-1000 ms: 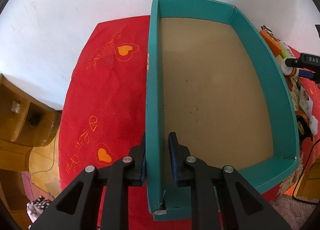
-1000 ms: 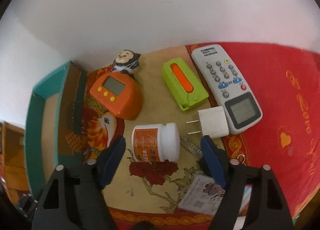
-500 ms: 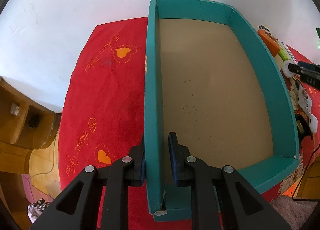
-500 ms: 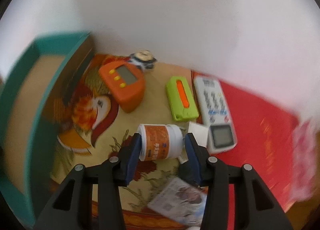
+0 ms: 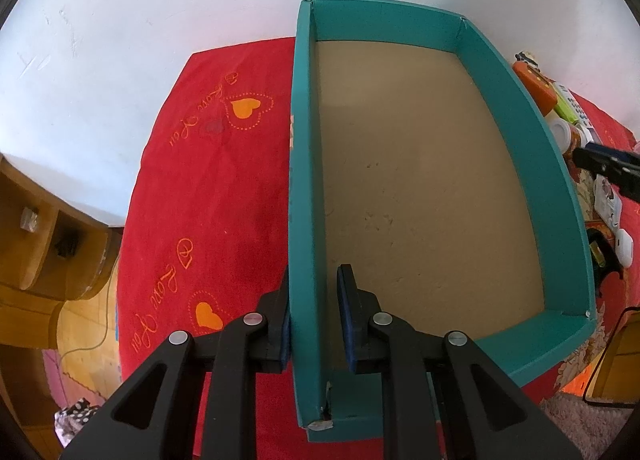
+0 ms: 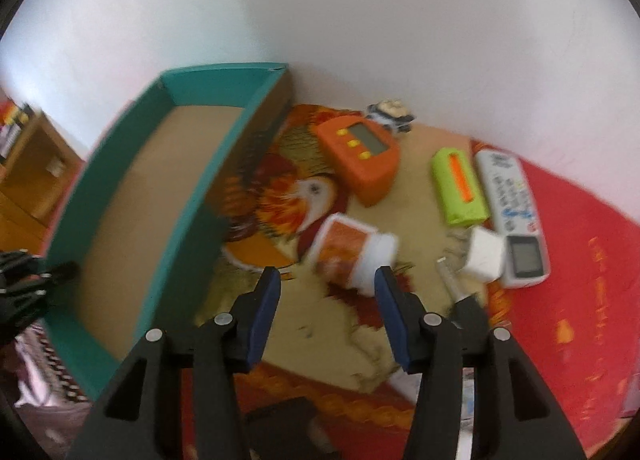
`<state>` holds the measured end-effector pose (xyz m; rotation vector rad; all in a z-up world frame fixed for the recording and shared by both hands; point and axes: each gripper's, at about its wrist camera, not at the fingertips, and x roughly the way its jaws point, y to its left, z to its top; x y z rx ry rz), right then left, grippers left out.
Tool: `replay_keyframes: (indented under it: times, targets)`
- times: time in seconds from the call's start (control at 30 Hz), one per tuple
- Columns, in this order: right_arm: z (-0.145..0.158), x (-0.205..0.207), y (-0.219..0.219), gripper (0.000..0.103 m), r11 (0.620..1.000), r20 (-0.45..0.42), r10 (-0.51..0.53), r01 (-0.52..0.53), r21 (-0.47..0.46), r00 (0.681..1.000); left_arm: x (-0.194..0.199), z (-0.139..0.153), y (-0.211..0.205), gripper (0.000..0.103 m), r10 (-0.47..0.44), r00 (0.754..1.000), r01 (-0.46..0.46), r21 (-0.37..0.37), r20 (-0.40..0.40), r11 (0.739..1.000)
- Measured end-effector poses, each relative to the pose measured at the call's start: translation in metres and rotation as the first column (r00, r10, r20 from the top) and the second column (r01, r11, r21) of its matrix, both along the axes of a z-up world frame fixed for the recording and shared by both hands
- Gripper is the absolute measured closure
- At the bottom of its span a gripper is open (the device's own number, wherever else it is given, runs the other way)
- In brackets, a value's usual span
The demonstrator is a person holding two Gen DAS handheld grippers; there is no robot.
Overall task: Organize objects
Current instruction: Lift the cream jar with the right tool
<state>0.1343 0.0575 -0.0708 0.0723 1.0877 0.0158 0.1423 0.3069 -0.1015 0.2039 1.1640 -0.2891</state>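
Observation:
A teal box (image 5: 304, 196) with a bare brown floor stands on the red cloth. My left gripper (image 5: 314, 312) is shut on its left wall, one finger outside and one inside. The box also shows in the right wrist view (image 6: 188, 196). My right gripper (image 6: 326, 300) is open and empty, just behind a white jar with an orange label (image 6: 352, 252) that lies tilted on the patterned cloth. The jar sits beyond the fingertips, not between them. The jar (image 5: 564, 134) and the right gripper's finger (image 5: 608, 164) show at the right edge of the left wrist view.
Right of the box lie an orange timer (image 6: 360, 152), a small figurine (image 6: 390, 112), a green and orange case (image 6: 460, 188), a white remote (image 6: 516, 212) and a white plug adapter (image 6: 484, 256). A wooden shelf (image 5: 36, 236) stands at the left.
My right gripper had closed around the jar half a second ago; now it is open and the jar lies tilted ahead of it. The left gripper keeps its hold on the box wall.

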Motion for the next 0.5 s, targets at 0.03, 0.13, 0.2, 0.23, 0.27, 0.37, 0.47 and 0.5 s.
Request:
replay_keyframes:
  times: [0.03,0.13,0.2,0.23,0.27,0.37,0.47,0.5]
  targets:
    - [-0.001,-0.001,0.001,0.053,1.000,-0.002,0.004,-0.004,0.023,1.000,0.000,0.000,0.000,0.083,-0.001,1.000,0.001,0.000,0.000,1.000]
    - [-0.006,-0.001,0.006,0.053,0.999,-0.002,0.015,-0.015,0.041,1.000,0.000,0.000,0.000,0.083,-0.005,1.000,0.005,0.002,0.000,1.000]
    - [-0.003,-0.005,0.001,0.053,0.997,0.013,-0.008,0.007,0.072,1.000,-0.001,0.000,0.000,0.083,-0.005,1.000,0.005,0.001,-0.003,1.000]
    - [-0.002,-0.009,-0.005,0.053,0.993,0.016,-0.036,0.034,0.110,0.999,-0.001,0.000,0.000,0.083,-0.006,1.000,0.006,0.001,-0.004,1.000]
    - [0.000,-0.013,-0.011,0.053,0.988,0.009,-0.065,0.063,0.144,0.998,-0.001,0.000,0.000,0.083,-0.007,1.000,0.007,0.000,-0.003,1.000]
    - [0.000,-0.022,-0.031,0.052,0.963,-0.016,-0.135,0.135,0.233,0.991,-0.001,0.000,-0.001,0.083,-0.013,1.000,0.013,0.002,-0.005,1.000]
    - [0.009,-0.035,-0.033,0.051,0.964,-0.030,-0.117,0.120,0.239,0.993,0.000,0.001,-0.002,0.083,-0.018,1.000,0.018,0.003,-0.004,1.000]
    - [0.012,-0.039,-0.032,0.050,0.965,-0.035,-0.100,0.105,0.239,0.994,0.000,0.001,-0.002,0.083,-0.019,1.000,0.019,0.002,-0.003,1.000]
